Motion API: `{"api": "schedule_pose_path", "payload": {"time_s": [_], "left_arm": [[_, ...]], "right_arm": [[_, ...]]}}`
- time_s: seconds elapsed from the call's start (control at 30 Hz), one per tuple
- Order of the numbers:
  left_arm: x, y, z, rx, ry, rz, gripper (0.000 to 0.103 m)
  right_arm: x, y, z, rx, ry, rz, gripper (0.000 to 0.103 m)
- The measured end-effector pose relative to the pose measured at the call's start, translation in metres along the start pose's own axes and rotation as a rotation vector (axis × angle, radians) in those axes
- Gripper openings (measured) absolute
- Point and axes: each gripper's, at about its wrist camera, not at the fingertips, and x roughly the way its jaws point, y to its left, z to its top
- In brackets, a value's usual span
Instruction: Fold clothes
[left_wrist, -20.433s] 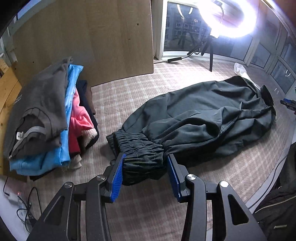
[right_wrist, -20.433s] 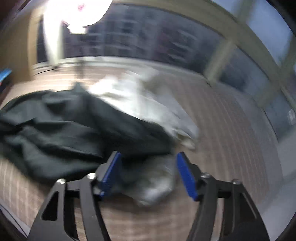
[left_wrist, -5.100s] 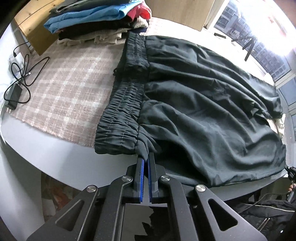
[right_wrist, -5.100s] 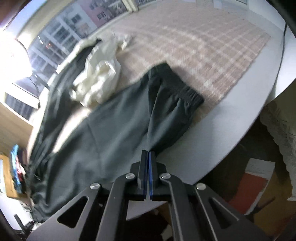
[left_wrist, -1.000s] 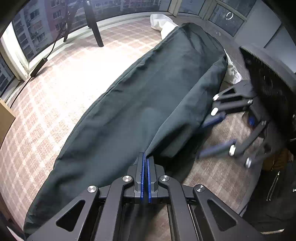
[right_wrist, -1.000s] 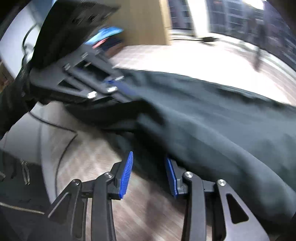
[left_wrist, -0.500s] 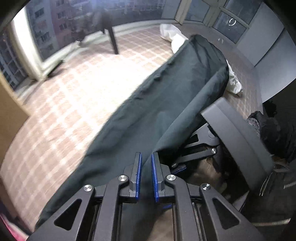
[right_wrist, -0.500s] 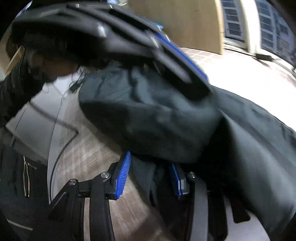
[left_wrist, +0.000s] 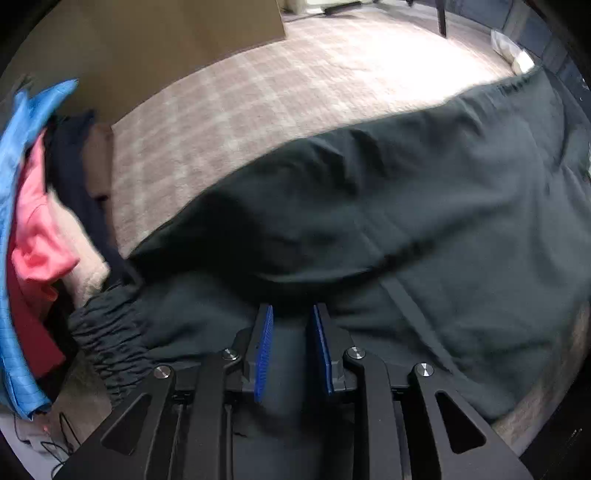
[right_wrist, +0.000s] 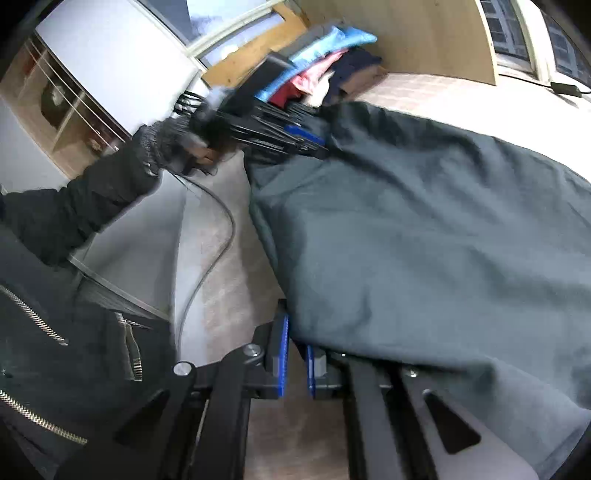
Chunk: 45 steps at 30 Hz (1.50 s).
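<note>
While the left claw (left_wrist: 291, 349) points steeply down at the dark trousers (left_wrist: 406, 206), its blue pads stand a little apart, jaws just been opening, cloth lying under and between them but not pinched. Right claw (right_wrist: 295, 356): jaws just been closing, now nearly together at the near edge of the trousers (right_wrist: 424, 229); fabric drapes over its right finger, and I can't tell if any is caught between the pads.

Trousers sit doubled over lengthwise on the checked mat (left_wrist: 258, 96) on the desk (right_wrist: 147, 236), gathered waistband (left_wrist: 107, 332) at the near-left, touching the stack of folded clothes (left_wrist: 33, 229).

My read: long fold is laid, left release in progress. To do it well: clear the left claw straight up so it doesn't drag the top layer, keep edges lined up, flatten the bulge mid-leg before the next fold.

Further back: person's sleeve (right_wrist: 103, 192), cable (right_wrist: 218, 236), wooden board (left_wrist: 155, 40).
</note>
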Motion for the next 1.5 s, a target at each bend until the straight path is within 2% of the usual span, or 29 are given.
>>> {"api": "schedule_pose_path", "payload": {"time_s": [0.03,0.13,0.2,0.23,0.27,0.33,0.4,0.47,0.57,0.63,0.7,0.77,0.8,0.87,0.9,0.97,1.0,1.1,1.23,1.27,1.33,1.4,1.5], "left_arm": [[-0.001,0.0,-0.002,0.006,-0.013,0.001,0.023],[-0.001,-0.001,-0.008,0.033,-0.026,0.022,0.023],[-0.002,0.0,-0.011,0.04,-0.042,0.024,0.024],[-0.002,0.002,-0.013,0.027,-0.043,0.02,0.024],[-0.002,0.005,-0.014,0.013,-0.042,0.017,0.024],[-0.005,0.006,-0.02,0.027,-0.036,0.057,0.024],[-0.016,0.004,-0.027,0.011,-0.049,0.08,0.019],[-0.037,-0.006,-0.033,-0.01,-0.092,0.043,0.019],[-0.072,-0.064,-0.039,0.091,-0.192,-0.103,0.021],[-0.08,-0.121,-0.043,0.216,-0.207,-0.232,0.022],[-0.081,-0.173,-0.045,0.324,-0.2,-0.333,0.024],[-0.073,-0.223,-0.043,0.427,-0.181,-0.372,0.027],[-0.067,-0.244,-0.045,0.487,-0.183,-0.353,0.034],[-0.055,-0.279,-0.05,0.59,-0.197,-0.286,0.041],[-0.047,-0.291,-0.049,0.619,-0.201,-0.252,0.038],[-0.036,-0.291,-0.042,0.611,-0.176,-0.246,0.023],[-0.037,-0.285,-0.036,0.588,-0.176,-0.263,0.0],[-0.047,-0.256,-0.017,0.468,-0.162,-0.346,0.001],[-0.067,-0.228,-0.014,0.395,-0.187,-0.46,0.004],[-0.072,-0.225,-0.017,0.389,-0.18,-0.486,0.01],[-0.074,-0.232,-0.024,0.389,-0.164,-0.478,0.016],[-0.07,-0.237,-0.029,0.402,-0.141,-0.433,0.014],[-0.067,-0.243,-0.032,0.42,-0.107,-0.413,0.016]], "right_arm": [[0.005,0.001,-0.005,0.034,0.024,-0.041,0.008],[0.011,0.004,-0.013,0.091,0.063,-0.046,0.01],[0.015,-0.001,-0.015,0.155,0.14,-0.042,0.018],[0.008,-0.002,-0.021,0.181,0.156,-0.028,0.028],[0.001,-0.003,-0.026,0.207,0.171,-0.013,0.029],[-0.013,-0.005,-0.037,0.256,0.198,0.015,0.029],[-0.054,-0.003,-0.047,0.266,0.1,-0.002,0.029],[-0.092,-0.019,-0.054,0.343,-0.002,-0.092,0.029],[-0.134,-0.05,-0.062,0.463,-0.153,-0.221,0.029],[-0.137,-0.066,-0.058,0.489,-0.188,-0.257,0.029],[-0.125,-0.071,-0.048,0.456,-0.158,-0.311,0.029],[-0.11,-0.078,-0.041,0.437,-0.117,-0.36,0.029],[-0.102,-0.082,-0.039,0.437,-0.096,-0.372,0.029],[-0.098,-0.089,-0.043,0.466,-0.085,-0.362,0.029],[-0.102,-0.092,-0.048,0.494,-0.094,-0.342,0.029],[-0.126,-0.09,-0.059,0.549,-0.176,-0.322,0.029],[-0.141,-0.089,-0.066,0.578,-0.219,-0.321,0.029],[-0.181,-0.093,-0.097,0.662,-0.301,-0.389,0.029],[-0.191,-0.1,-0.118,0.732,-0.317,-0.405,0.029],[-0.185,-0.098,-0.115,0.723,-0.303,-0.389,0.029],[-0.172,-0.095,-0.109,0.707,-0.278,-0.357,0.029],[-0.157,-0.091,-0.1,0.672,-0.233,-0.364,0.029],[-0.139,-0.091,-0.092,0.652,-0.191,-0.375,0.029]]}}
